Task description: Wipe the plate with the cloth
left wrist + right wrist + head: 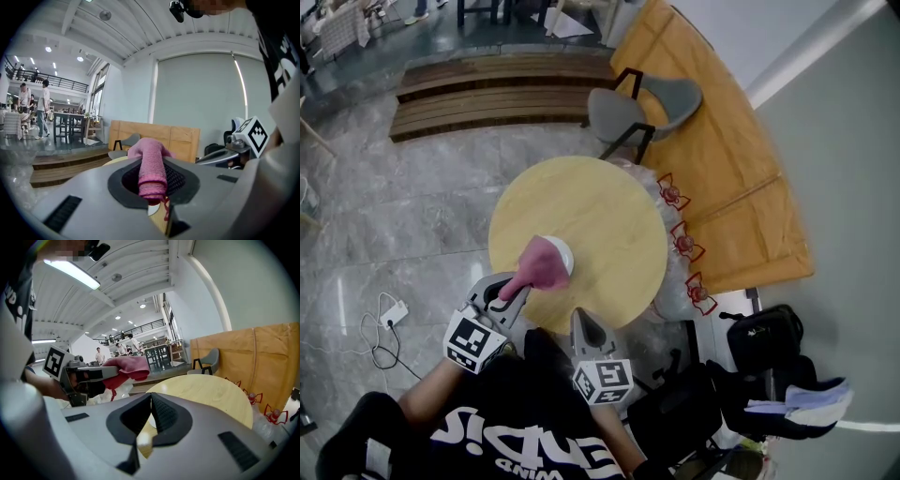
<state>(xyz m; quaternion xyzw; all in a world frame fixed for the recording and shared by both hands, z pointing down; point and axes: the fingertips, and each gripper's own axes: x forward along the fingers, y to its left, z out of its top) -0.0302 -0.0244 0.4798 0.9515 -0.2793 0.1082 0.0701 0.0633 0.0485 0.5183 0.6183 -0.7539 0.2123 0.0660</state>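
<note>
On the round wooden table stands a white plate, half hidden under a pink cloth. My left gripper is shut on the cloth's lower end and holds it over the plate's near left side. In the left gripper view the cloth sticks up from between the closed jaws of the left gripper. My right gripper hovers at the table's near edge, right of the plate, shut with nothing in it. In the right gripper view the right gripper has its pads touching, and the cloth hangs to their upper left.
A grey chair stands behind the table. A large wooden panel lies to the right, with wrapped bottles beside it. A black bag sits at the lower right. A power strip and cable lie on the floor at the left.
</note>
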